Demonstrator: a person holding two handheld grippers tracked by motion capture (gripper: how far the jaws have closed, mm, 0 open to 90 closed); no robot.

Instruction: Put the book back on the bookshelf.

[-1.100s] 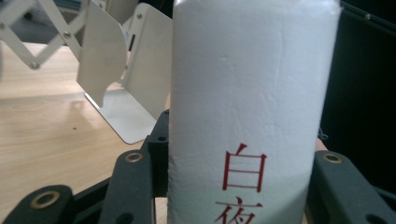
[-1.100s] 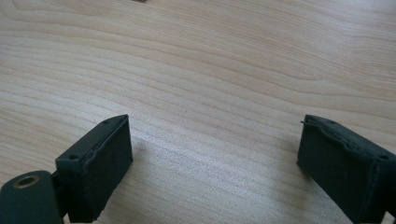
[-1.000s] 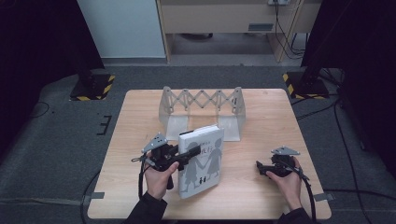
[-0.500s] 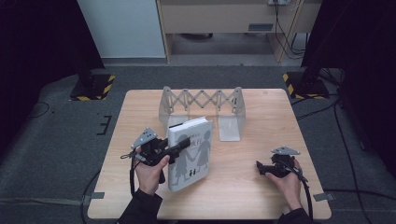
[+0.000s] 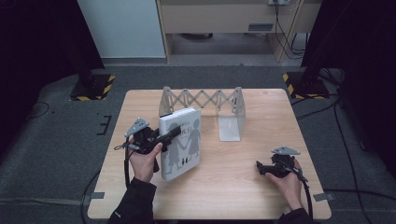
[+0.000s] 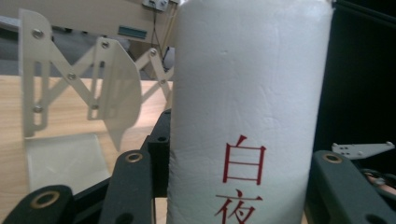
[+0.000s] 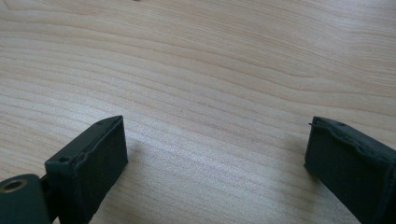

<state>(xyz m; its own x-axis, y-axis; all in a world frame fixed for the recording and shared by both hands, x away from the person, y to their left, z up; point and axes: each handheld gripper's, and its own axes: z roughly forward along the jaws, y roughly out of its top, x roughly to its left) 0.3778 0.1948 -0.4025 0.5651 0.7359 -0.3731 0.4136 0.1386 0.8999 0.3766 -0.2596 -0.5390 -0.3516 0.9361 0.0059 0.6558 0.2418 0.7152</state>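
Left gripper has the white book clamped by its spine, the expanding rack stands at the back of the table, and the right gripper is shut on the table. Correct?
Not quite: the right gripper is open, its jaws wide apart over bare table, as the right gripper view shows. The rest holds: the left gripper clamps the white book by its spine, and the expanding rack stands at the back.

white book spine (image 6: 247,107) between black jaws

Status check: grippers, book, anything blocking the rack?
Left gripper shut on book, held upright. Right gripper open on table. Expanding rack behind book, unobstructed.
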